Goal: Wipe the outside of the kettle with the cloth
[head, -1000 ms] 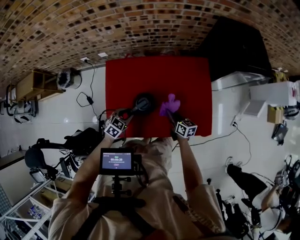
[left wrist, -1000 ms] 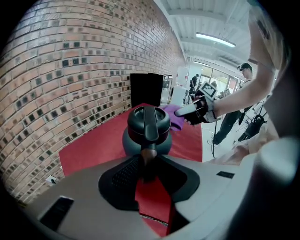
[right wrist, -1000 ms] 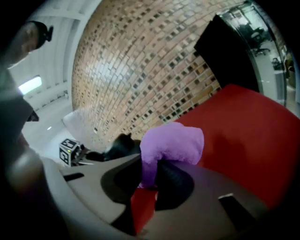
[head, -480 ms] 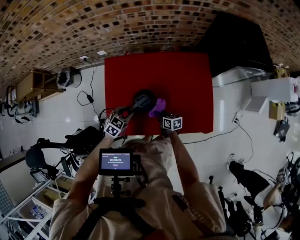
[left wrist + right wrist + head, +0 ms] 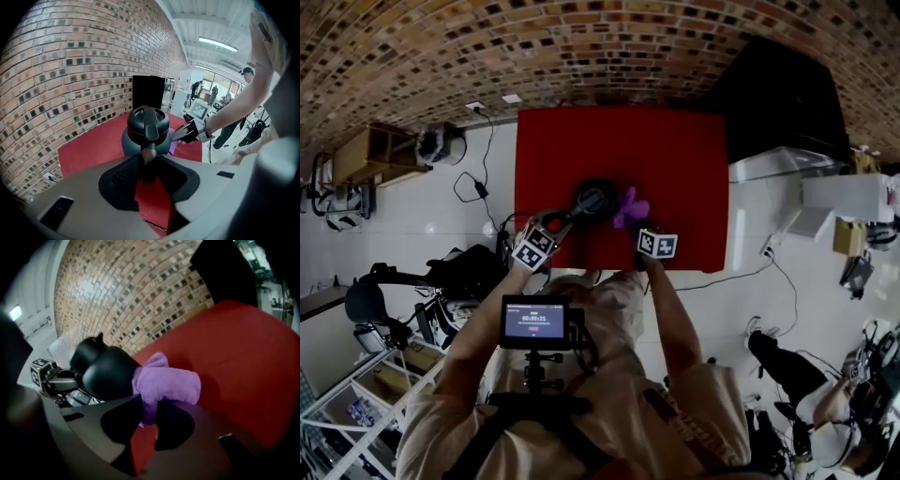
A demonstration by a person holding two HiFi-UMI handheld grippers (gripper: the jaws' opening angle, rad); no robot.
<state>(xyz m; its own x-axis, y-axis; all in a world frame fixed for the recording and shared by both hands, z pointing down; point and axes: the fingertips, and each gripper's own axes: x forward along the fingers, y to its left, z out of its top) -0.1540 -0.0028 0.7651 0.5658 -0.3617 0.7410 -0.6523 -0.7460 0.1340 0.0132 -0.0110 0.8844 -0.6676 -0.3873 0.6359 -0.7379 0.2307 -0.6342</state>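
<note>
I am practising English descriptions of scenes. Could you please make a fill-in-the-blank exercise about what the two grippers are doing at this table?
1. The left gripper is shut on the kettle, which it holds by its ___.
2. The right gripper is shut on a cloth of ___ colour, pressed against the kettle's side.
3. The table under the kettle has a ___ top.

Missing words: handle; purple; red.

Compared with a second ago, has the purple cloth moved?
Yes. The purple cloth has shifted left across the red table, closing on the kettle, and now touches its side.
</note>
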